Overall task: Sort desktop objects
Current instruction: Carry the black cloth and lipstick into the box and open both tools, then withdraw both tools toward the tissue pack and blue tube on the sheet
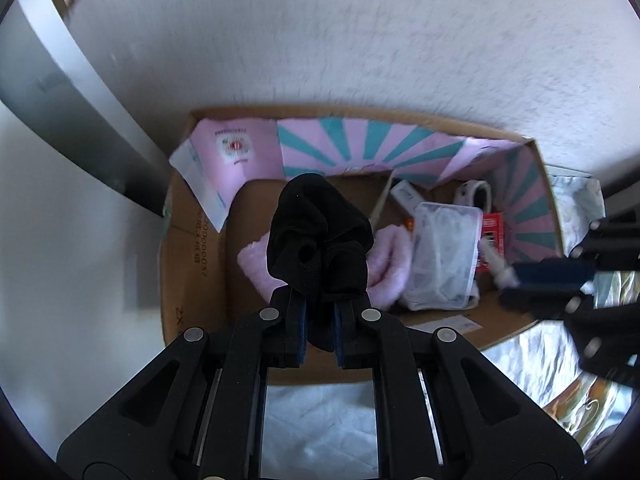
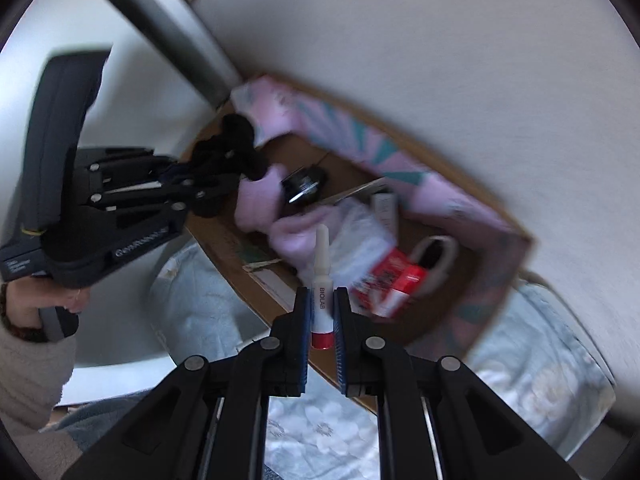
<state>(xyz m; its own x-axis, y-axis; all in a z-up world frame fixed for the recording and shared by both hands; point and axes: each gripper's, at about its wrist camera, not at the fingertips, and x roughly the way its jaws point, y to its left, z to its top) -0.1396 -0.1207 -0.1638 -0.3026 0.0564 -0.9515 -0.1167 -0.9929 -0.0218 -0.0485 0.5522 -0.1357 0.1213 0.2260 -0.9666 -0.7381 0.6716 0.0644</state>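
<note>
Left gripper (image 1: 320,320) clenched on black scrunchie (image 1: 316,232), right gripper (image 2: 322,320) clenched on white tube (image 2: 322,280): lower each well inside cardboard box (image 1: 192,264) before letting go.

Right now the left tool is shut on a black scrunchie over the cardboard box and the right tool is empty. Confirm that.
Not quite. The right tool is not empty: the right wrist view shows it shut on a small white tube with a red end. The rest stands: the left tool is shut on the black scrunchie over the cardboard box.
</note>
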